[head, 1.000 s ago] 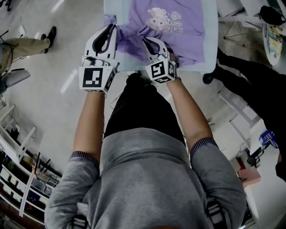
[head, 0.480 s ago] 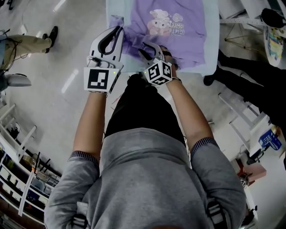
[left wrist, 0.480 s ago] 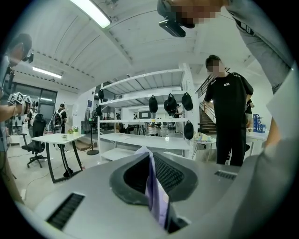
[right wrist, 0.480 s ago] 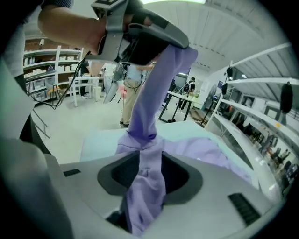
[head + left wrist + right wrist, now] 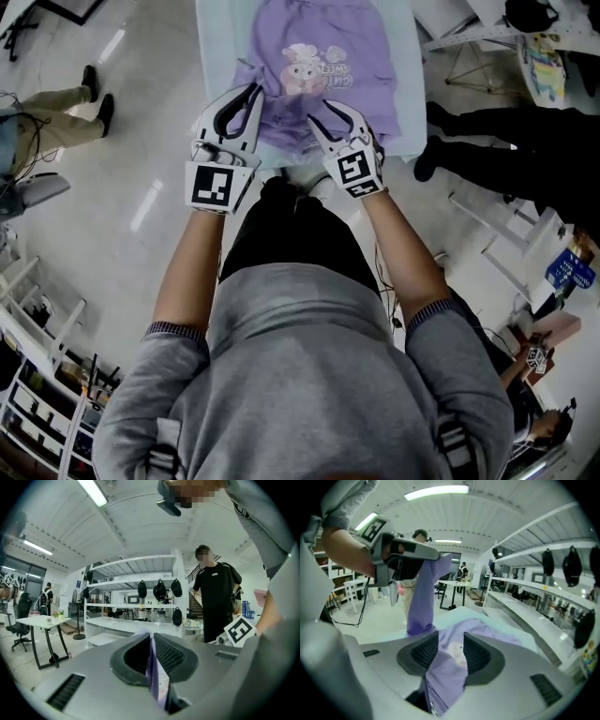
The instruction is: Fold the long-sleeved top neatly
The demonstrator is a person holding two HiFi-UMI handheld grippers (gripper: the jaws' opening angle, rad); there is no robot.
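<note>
Left tongs [image 5: 151,641]: clenched on a thin purple fold of the top [image 5: 319,37], pointing about level, lifted off the counter [image 5: 214,37]. The right gripper view shows that held part hanging from them as a narrow drape; looks like a sleeve or side edge, can't tell which

Right tongs [image 5: 450,644]: released. Jaws have just been opening and stand apart, angled down at the near edge. Fabric lies loose between the pads, not pinched

The top is spread on the light-blue counter straight ahead. Its near edge is bunched up around both tongs, and the rest lies flat further out with the cartoon print [image 5: 302,58] face up. The far end looks smooth

My read of the step: early fold. The near/left part is picked up to go over the body, and the right side is letting go of its grab

Next move needs:
- back the right tongs out along the jaw line so the loose cloth slides off without dragging the near edge
- then re-grab, or pin the near edge so the body doesn't shift
- left carries its drape across and lays it flat on the body, edge parallel to the side seam
- open left only once the cloth rests on the top

Risk: near edge is already rumpled and will need smoothing
</note>
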